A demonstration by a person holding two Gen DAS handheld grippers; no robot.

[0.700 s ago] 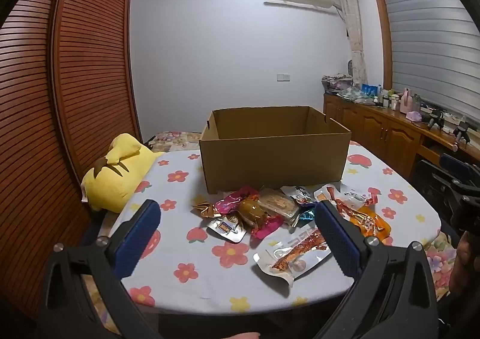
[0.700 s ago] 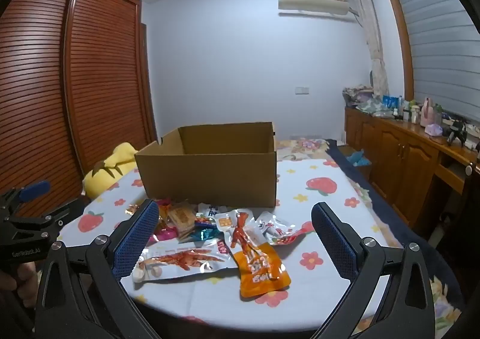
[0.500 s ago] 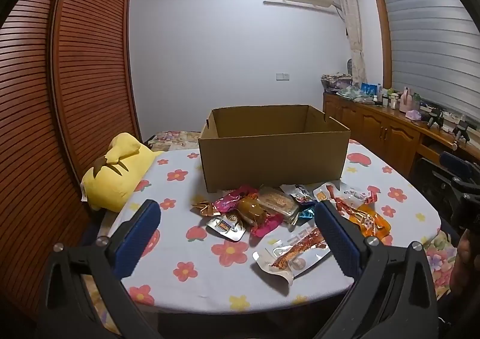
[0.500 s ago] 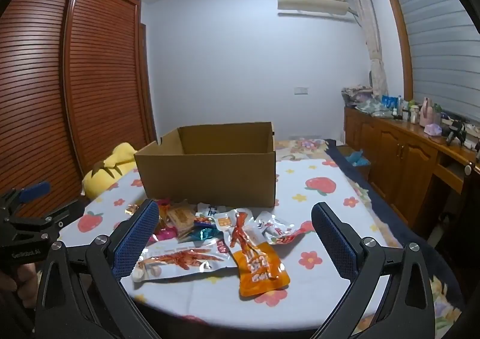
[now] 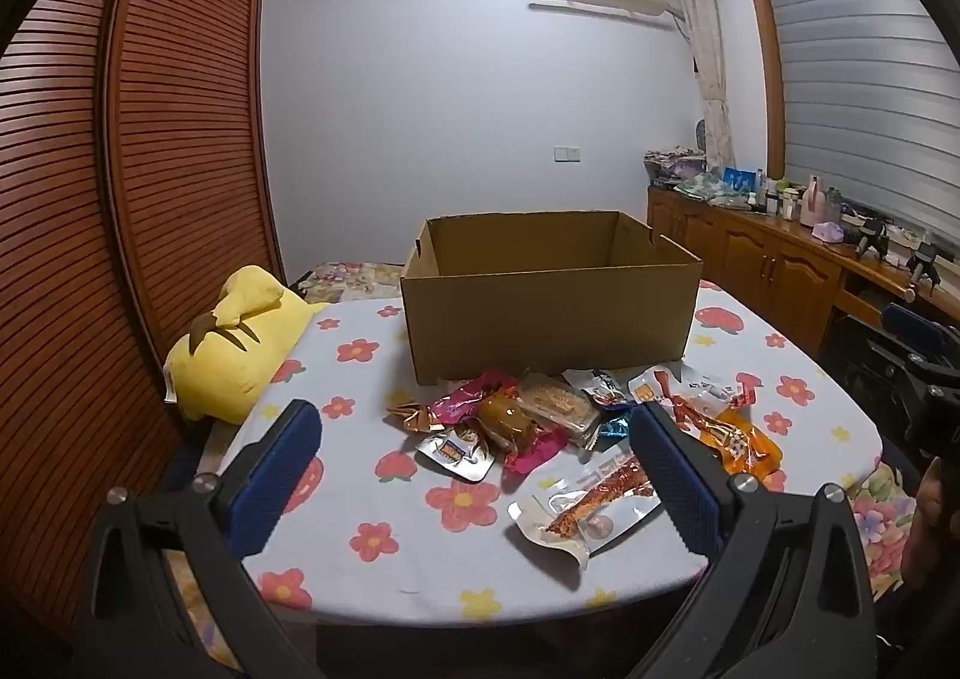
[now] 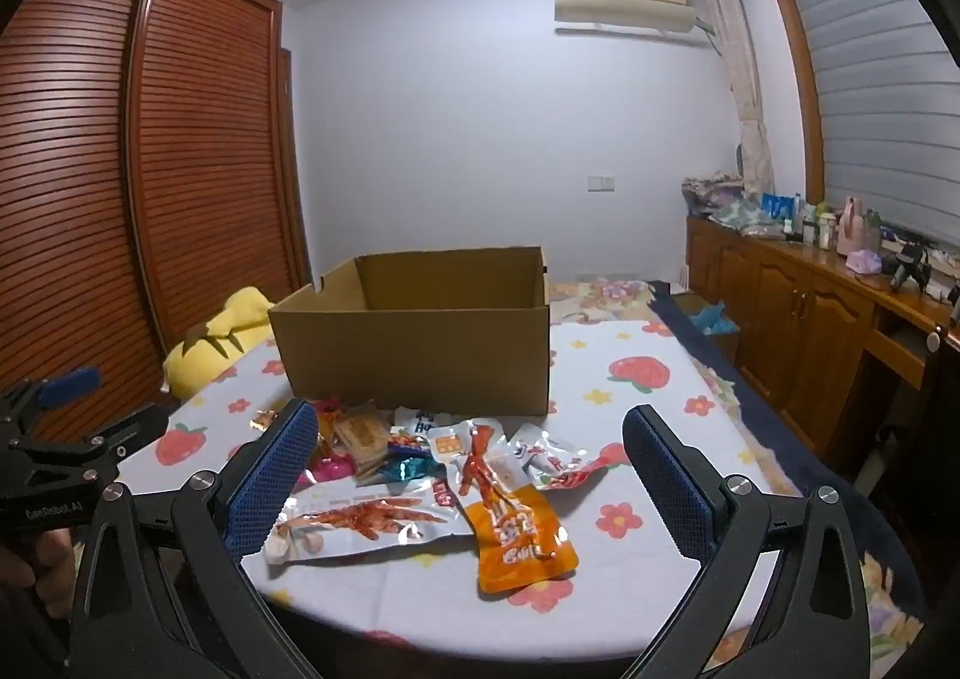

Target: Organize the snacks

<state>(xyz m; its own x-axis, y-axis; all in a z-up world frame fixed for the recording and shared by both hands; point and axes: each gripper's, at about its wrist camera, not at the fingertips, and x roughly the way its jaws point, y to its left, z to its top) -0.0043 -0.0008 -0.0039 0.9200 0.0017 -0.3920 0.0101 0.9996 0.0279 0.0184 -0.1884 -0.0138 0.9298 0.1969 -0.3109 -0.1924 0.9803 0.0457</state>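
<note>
An open cardboard box (image 5: 549, 319) (image 6: 420, 355) stands in the middle of the table. In front of it lies a heap of snack packets: a pink wrapper (image 5: 468, 397), a clear pouch with red strips (image 5: 591, 505) (image 6: 360, 520), an orange pouch (image 5: 738, 442) (image 6: 519, 544) and several more. My left gripper (image 5: 474, 478) hovers open before the near table edge, nothing between its blue pads. My right gripper (image 6: 468, 481) is likewise open and empty, short of the packets.
A yellow plush toy (image 5: 234, 346) lies at the table's left edge. The flowered tablecloth (image 5: 372, 499) covers the round table. Slatted wooden wardrobe doors (image 5: 120, 199) stand on the left; a wooden sideboard (image 5: 780, 271) with bottles runs along the right wall.
</note>
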